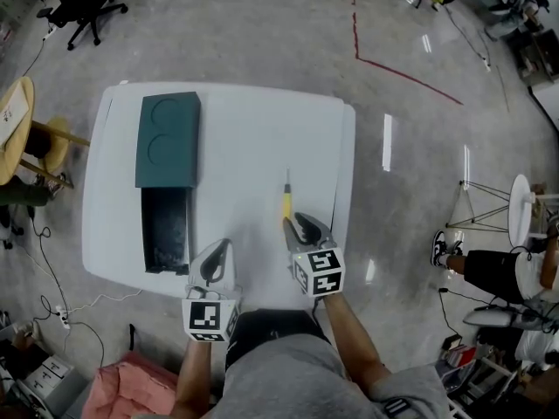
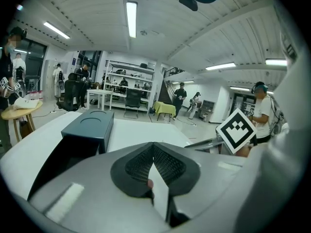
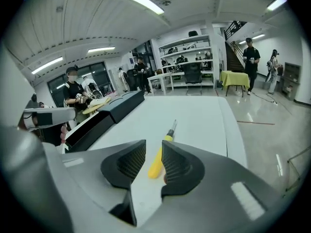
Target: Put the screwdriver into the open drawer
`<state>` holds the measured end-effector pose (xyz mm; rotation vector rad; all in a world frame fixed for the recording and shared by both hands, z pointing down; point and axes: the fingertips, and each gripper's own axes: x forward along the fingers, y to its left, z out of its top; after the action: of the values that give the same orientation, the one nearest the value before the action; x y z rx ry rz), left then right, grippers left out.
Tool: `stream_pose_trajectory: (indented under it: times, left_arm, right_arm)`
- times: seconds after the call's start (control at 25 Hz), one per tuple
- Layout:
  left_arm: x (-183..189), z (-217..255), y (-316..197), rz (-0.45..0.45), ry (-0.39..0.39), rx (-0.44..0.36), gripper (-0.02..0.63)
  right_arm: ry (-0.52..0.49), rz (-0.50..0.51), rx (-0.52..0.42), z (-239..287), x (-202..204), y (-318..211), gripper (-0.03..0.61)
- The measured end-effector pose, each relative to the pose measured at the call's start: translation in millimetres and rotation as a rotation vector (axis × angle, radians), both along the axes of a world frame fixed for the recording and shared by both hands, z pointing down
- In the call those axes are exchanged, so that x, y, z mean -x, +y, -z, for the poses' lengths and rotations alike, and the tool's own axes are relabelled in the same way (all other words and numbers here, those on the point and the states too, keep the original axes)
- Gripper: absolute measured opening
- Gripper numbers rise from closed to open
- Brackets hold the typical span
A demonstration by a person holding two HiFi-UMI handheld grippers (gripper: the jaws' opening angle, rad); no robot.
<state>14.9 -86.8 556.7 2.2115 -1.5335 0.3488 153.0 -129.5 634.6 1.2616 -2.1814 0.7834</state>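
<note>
A screwdriver [image 1: 286, 204] with a yellow handle and a thin metal shaft lies on the white table [image 1: 253, 129], its tip pointing away from me. My right gripper [image 1: 295, 223] stands open just over the near end of the handle. In the right gripper view the handle [image 3: 156, 163] shows in the gap between the jaws, and neither pad presses on it. My left gripper [image 1: 225, 244] is shut and empty, close beside the front of the open drawer [image 1: 166, 230]. That drawer slides out of a dark teal cabinet [image 1: 169, 138] at the table's left.
The near table edge lies right under both grippers. Left of the table stands a round wooden table [image 1: 13, 120], with an office chair [image 1: 83, 7] behind it. A seated person [image 1: 498, 269] is at the right. A pink bundle [image 1: 122, 391] lies on the floor by my left side.
</note>
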Motion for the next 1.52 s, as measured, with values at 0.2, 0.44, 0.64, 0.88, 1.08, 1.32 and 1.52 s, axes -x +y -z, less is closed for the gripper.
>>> stream_pose_trajectory:
  times: [0.2,0.44,0.64,0.88,1.08,1.32,1.52]
  left_arm:
    - [3.3,-1.6,-0.7,0.015,-0.008,0.008,0.012]
    - [3.5,-4.7,3.8,0.029,-0.005,0.029,0.012]
    - [4.4,-5.8,1.8,0.031,-0.015,0.029,0.012]
    - [6.2,-6.0,-1.4,0.036,-0.01,0.028,0.012]
    - [6.4,-4.3,-2.5,0.039,-0.013,0.026,0.012]
    - [6.2,-2.9,-0.7,0.043,-0.014,0.024,0.012]
    - [7.0,-3.2,2.4,0.047,-0.014,0.027,0.012]
  right_arm:
    - [0.012,0.002,0.055,-22.2,5.4,-4.1,0.216]
    - [0.062,0.011,0.099,-41.0,8.9,-7.2,0.291]
    - [0.084,0.026,0.126,-49.7,10.6,-6.1,0.254]
    - [0.125,0.019,0.133,-55.7,7.1,-5.6,0.174]
    - [0.142,0.013,0.135,-54.6,5.3,-4.6,0.125]
    - [0.165,0.002,0.128,-52.9,-2.2,-6.4,0.1]
    - [0.166,0.006,0.129,-53.4,-2.7,-5.7,0.091]
